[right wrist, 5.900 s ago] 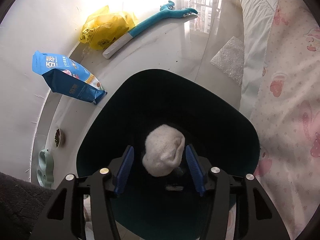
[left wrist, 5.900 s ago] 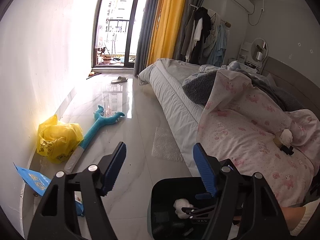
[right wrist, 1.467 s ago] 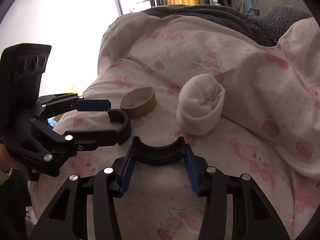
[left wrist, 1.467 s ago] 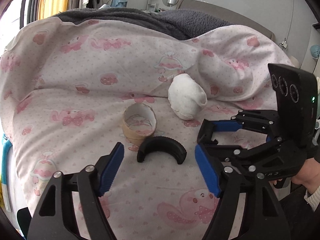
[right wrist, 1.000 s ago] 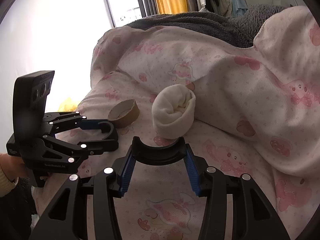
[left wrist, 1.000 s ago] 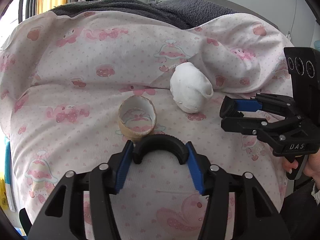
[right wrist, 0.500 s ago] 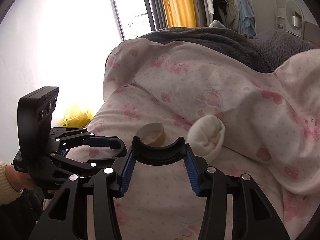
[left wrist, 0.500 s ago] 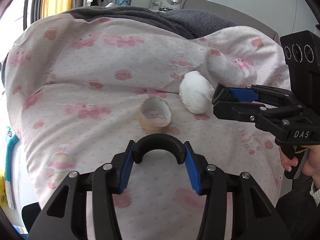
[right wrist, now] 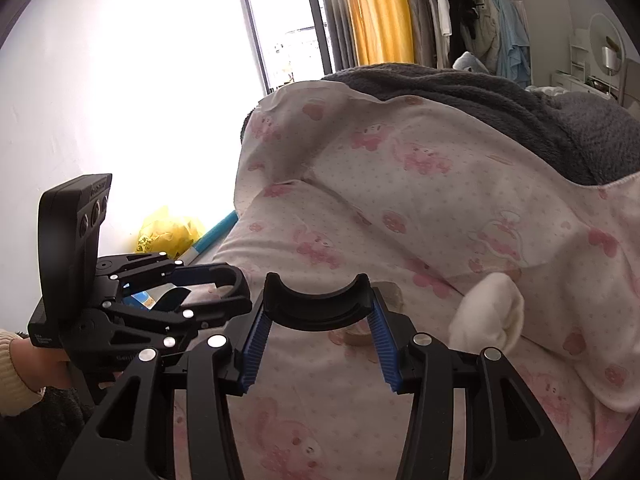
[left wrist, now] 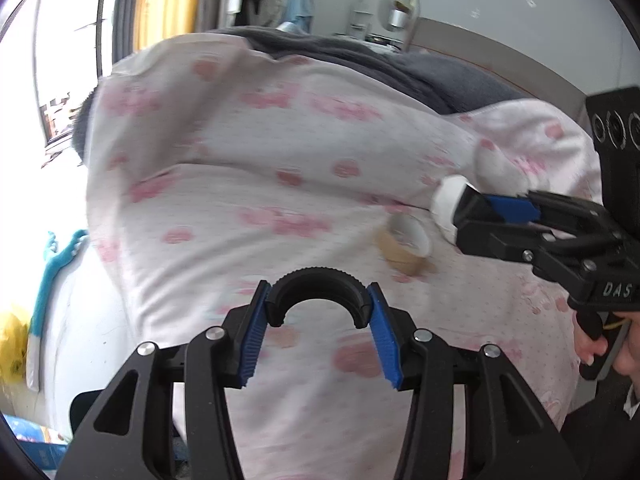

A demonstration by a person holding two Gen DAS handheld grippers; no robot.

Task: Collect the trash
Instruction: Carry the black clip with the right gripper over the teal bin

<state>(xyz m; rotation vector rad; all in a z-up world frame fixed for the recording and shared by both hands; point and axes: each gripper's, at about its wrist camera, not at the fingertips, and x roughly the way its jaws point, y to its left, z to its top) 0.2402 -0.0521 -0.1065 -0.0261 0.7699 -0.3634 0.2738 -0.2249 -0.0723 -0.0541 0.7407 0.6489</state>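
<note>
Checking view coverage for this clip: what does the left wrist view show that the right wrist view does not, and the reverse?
Left wrist only: the blue bag at bottom left.
Right wrist only: the hanging clothes seen sharply.
Both: each gripper, left gripper and right gripper, shut on a black half-ring piece, plus the cardboard roll, white sock and pink blanket.
</note>
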